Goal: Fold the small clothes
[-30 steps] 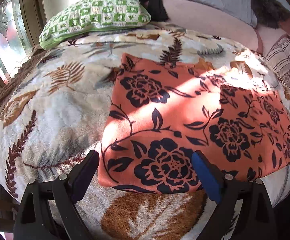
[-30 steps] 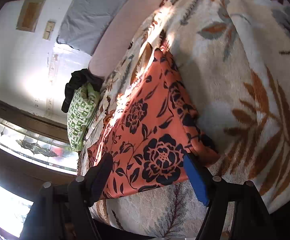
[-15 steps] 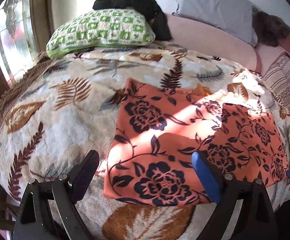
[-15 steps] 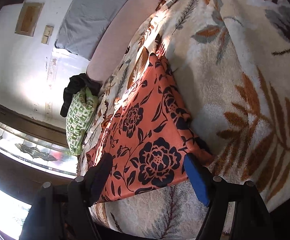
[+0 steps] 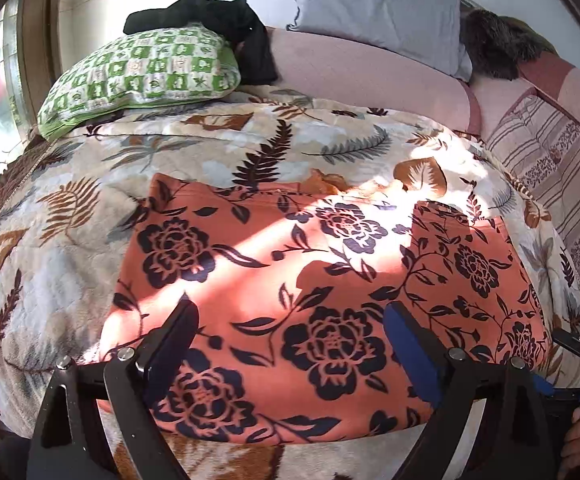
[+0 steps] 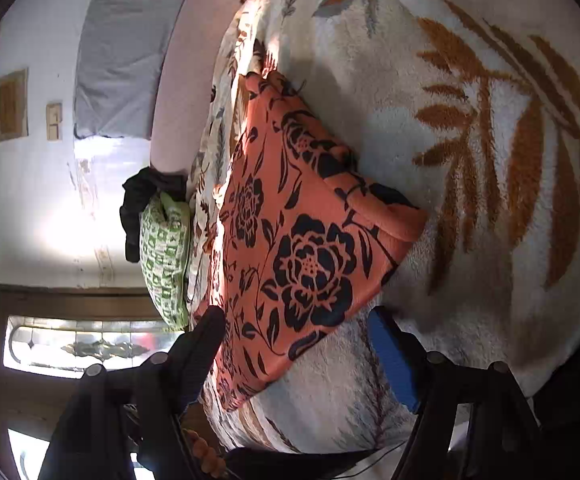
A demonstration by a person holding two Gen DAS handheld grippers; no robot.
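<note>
While the orange floral garment [image 5: 322,280] lies spread flat on the bed's leaf-patterned blanket [image 5: 69,240], we hold both tools just above its near edge, and neither grips anything. The left gripper [image 5: 290,344] hovers over the near middle of the cloth with its jaws wide apart, one dark and one blue. The right gripper [image 6: 298,344], also with jaws wide apart, hangs over the garment's near right corner [image 6: 394,220], where a thickened hem or doubled layer shows. We judge the folding to be at an early stage: the cloth looks smoothed into a rough rectangle, perhaps already doubled once, though we cannot tell for sure. What seems left is to pinch the near edge at two points, carry it to the far edge, and press the fold down. A band of strong sunlight crosses the cloth and washes out its far edge, making that border hard to read. Beyond the garment, at the far left, rests a green checked pillow [image 5: 141,72] with a black garment [image 5: 217,28] draped on it; a grey pillow [image 5: 378,12] leans against the far wall, and a striped cushion [image 5: 558,184] sits at the right. None of these touches the cloth, so nothing blocks the fold.
</note>
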